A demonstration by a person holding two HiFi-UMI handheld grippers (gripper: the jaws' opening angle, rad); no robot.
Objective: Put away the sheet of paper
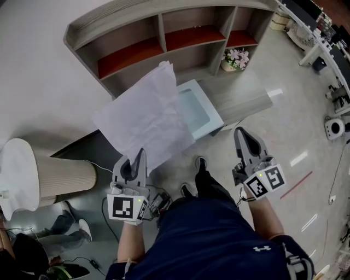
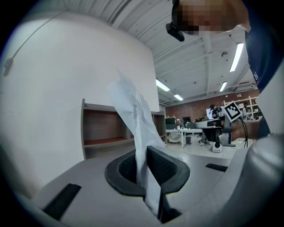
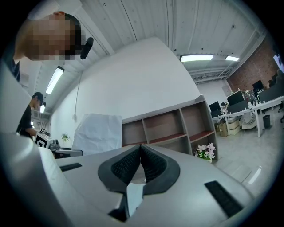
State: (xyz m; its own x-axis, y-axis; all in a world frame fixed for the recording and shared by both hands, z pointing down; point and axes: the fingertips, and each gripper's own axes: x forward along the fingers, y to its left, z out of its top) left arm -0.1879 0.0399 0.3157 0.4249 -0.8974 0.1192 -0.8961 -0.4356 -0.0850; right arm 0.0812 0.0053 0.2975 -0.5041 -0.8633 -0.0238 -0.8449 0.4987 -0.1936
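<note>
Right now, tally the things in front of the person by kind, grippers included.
Grippers: 2, left gripper and right gripper
Sheet of paper: 1
Shelf unit: 1
White bin: 1
Pot of flowers: 1
Total: 6

Potted flowers (image 1: pixel 236 58) stand near a wooden shelf unit (image 1: pixel 131 57).

Person in navy shirt (image 1: pixel 219 240) with small white logo (image 1: pixel 261 249), black trousers (image 1: pixel 210 188) and black shoes (image 1: pixel 200 162); left gripper (image 1: pixel 141 154) and right gripper (image 1: pixel 241 132), both grey-bodied, with black ribbed pads (image 3: pixel 126 166) and a white cube (image 1: pixel 127 208) of black square markers.
</note>
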